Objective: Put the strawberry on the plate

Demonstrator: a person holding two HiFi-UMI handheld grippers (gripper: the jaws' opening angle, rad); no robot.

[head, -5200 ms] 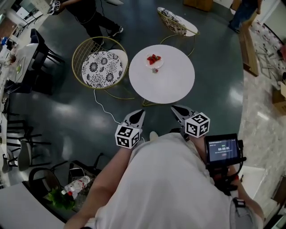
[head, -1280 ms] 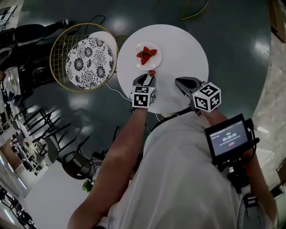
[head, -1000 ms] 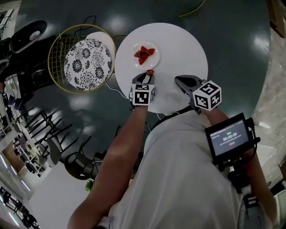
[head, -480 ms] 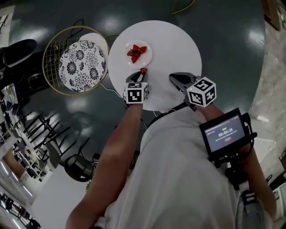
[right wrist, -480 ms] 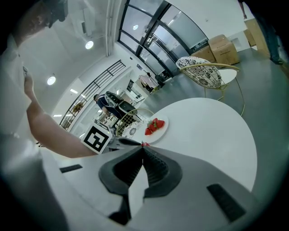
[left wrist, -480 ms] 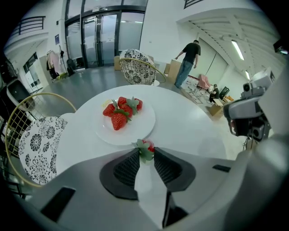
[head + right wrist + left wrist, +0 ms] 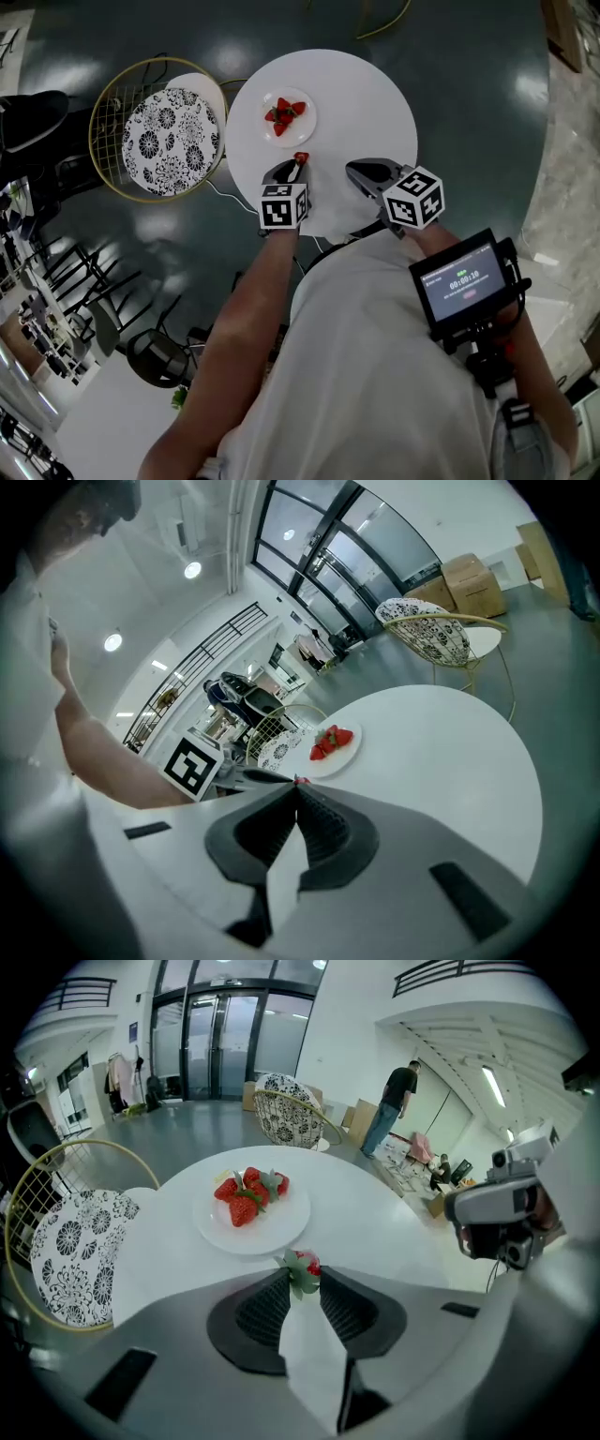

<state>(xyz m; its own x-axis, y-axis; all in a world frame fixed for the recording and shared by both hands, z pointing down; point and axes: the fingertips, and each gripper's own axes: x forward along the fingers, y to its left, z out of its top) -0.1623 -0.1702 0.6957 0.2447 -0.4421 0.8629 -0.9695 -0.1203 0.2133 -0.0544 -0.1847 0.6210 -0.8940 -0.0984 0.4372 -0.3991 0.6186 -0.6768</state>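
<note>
A small white plate (image 7: pixel 308 127) with several strawberries (image 7: pixel 281 112) sits on the round white table (image 7: pixel 366 103). One lone strawberry (image 7: pixel 301 157) lies just short of the plate, toward me. My left gripper (image 7: pixel 295 169) has its tips round this strawberry (image 7: pixel 302 1265), the pads pressing on its sides and green leaves. The plate (image 7: pixel 216 1232) lies right beyond it. My right gripper (image 7: pixel 356 171) hovers over the table's near edge to the right; its jaws (image 7: pixel 295 785) meet with nothing between them. From there the plate (image 7: pixel 349 750) shows farther off.
A gold wire chair with a patterned cushion (image 7: pixel 169 127) stands left of the table, close to its edge. A second such chair (image 7: pixel 286 1115) and a standing person (image 7: pixel 394 1101) are beyond the table. A small monitor (image 7: pixel 464 281) rides on my right hand. Dark chairs (image 7: pixel 56 281) line the left.
I have walked up to the table from a few steps back. My left gripper has stayed at the lone strawberry and its jaws have drawn in on it. The right gripper has kept its place.
</note>
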